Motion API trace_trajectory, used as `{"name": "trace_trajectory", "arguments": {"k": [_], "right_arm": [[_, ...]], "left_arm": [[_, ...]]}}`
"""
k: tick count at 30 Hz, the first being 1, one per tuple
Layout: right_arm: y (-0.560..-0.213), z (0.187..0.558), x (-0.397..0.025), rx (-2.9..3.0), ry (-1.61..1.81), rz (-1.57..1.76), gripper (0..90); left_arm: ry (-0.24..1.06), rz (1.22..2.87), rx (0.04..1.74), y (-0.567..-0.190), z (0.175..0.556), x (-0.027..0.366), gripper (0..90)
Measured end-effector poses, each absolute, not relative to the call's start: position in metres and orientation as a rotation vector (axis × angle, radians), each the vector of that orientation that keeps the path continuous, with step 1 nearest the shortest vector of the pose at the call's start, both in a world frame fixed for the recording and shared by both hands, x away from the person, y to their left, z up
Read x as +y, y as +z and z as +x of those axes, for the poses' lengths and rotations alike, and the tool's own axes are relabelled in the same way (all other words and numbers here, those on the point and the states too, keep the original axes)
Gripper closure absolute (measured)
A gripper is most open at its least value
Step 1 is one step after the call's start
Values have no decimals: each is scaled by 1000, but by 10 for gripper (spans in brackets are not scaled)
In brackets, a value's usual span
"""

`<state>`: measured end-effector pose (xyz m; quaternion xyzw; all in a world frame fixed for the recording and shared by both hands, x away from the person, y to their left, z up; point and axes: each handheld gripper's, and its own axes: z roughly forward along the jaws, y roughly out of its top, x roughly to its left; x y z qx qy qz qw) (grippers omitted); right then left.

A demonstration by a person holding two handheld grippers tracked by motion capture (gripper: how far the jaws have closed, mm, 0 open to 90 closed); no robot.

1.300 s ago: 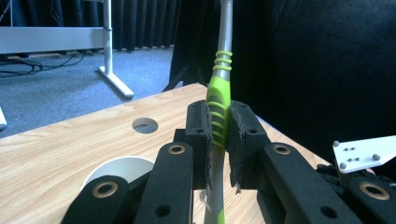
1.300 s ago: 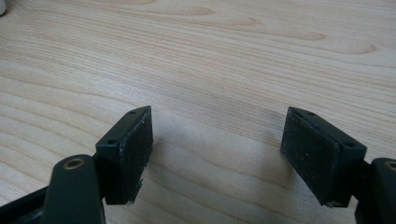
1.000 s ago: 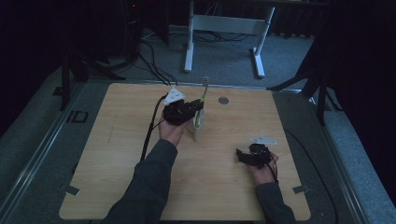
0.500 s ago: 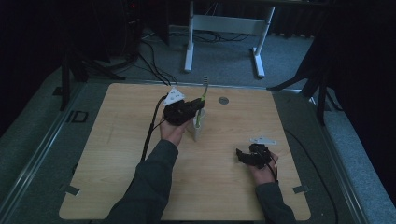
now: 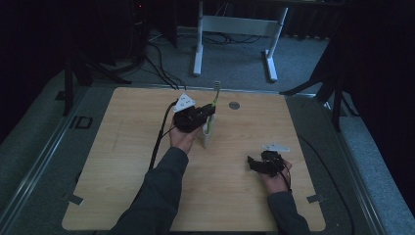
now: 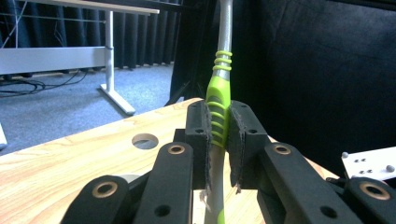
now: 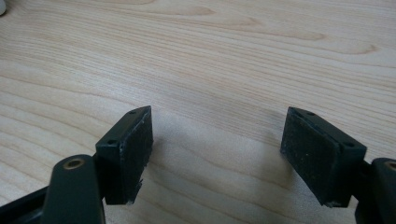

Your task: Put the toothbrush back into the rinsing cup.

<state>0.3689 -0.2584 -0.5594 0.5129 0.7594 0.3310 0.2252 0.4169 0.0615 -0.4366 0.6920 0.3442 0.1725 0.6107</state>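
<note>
Two jaws of your left gripper (image 6: 218, 140) clamp the toothbrush (image 6: 219, 109) upright, its lower end in the cup (image 5: 208, 138). Your right gripper (image 7: 217, 158) rests wide open, empty, well right of the cup. Tilting could tip the cup.

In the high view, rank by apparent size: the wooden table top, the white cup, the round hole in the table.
1. wooden table top, by far the largest.
2. white cup, partly hidden by the left gripper holding the toothbrush.
3. round hole, smallest.

wooden table (image 5: 122, 147) | round hole (image 5: 234, 105) | white desk frame (image 5: 235, 27)
</note>
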Motion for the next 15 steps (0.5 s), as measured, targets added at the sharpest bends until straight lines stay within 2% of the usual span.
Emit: {"name": "trace_trajectory", "arguments": {"k": [15], "right_arm": [[-559, 369, -258, 2096, 914, 1415, 247]], "left_arm": [[402, 1595, 800, -444, 423, 64, 796]]}}
